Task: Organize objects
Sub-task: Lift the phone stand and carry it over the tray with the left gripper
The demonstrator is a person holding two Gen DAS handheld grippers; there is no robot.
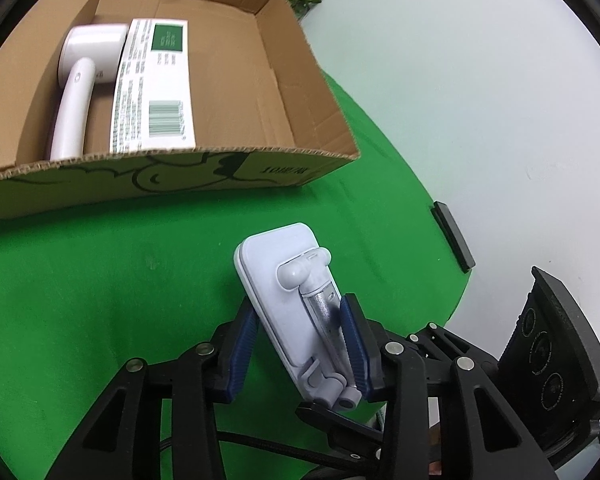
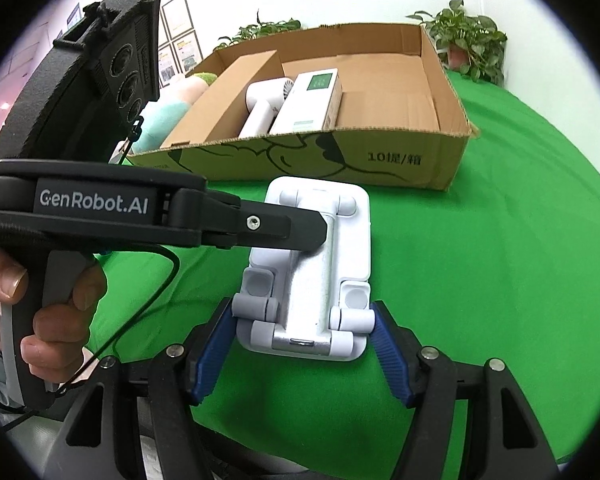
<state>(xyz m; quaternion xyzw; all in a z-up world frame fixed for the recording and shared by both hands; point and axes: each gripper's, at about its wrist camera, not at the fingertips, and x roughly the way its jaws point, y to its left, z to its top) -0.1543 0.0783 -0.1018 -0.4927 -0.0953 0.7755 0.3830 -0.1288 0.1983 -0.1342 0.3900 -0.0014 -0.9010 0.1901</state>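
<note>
A white folding phone stand [image 1: 284, 292] with a silver arm is clamped between the blue pads of my left gripper [image 1: 300, 344], above the green cloth. In the right wrist view the same stand [image 2: 312, 264] sits between the pads of my right gripper [image 2: 304, 340], which close on its lower end, while the left gripper [image 2: 284, 228] grips it from the left side. Behind stands an open cardboard box [image 1: 260, 168] holding a white handheld fan [image 1: 80, 92] and a white carton with a green label [image 1: 156, 84]. The box also shows in the right wrist view [image 2: 380, 160].
A green cloth [image 1: 100, 280] covers the round table. A black bar [image 1: 452, 236] lies at its right edge. Potted plants [image 2: 468, 40] stand behind the box, and a pastel plush item [image 2: 168, 112] lies to the box's left. A wall with framed pictures [image 2: 180, 40] is at the back left.
</note>
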